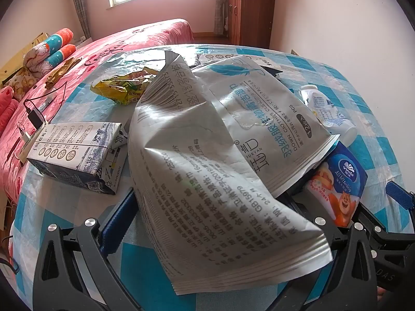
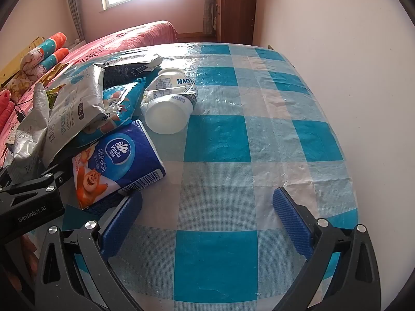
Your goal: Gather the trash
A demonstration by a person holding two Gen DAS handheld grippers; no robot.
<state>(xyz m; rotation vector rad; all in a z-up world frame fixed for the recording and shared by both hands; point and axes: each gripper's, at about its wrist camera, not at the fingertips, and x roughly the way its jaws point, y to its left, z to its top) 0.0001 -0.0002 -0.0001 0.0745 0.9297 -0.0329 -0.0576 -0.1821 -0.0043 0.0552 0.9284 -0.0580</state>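
A big crumpled silver wipes pouch (image 1: 207, 134) lies across my left gripper (image 1: 210, 197). It covers the right finger, while the left blue pad (image 1: 119, 220) shows beside it with a gap, so the jaws stand wide. Beside the pouch lie a flattened milk carton (image 1: 75, 150), a yellow wrapper (image 1: 122, 88), a squashed white bottle (image 1: 329, 114) and a blue tissue pack (image 1: 339, 184). My right gripper (image 2: 207, 212) is open over bare checked cloth, holding nothing. Its left fingertip (image 2: 129, 202) is next to the tissue pack (image 2: 116, 163). The bottle (image 2: 168, 103) lies farther back.
The trash sits on a table with a blue and white checked cloth (image 2: 259, 140). A white wall (image 2: 350, 64) runs close along its right edge. A pink bed (image 1: 31, 119) with pillows and cables stands to the left, and a wooden cabinet (image 1: 249, 10) at the back.
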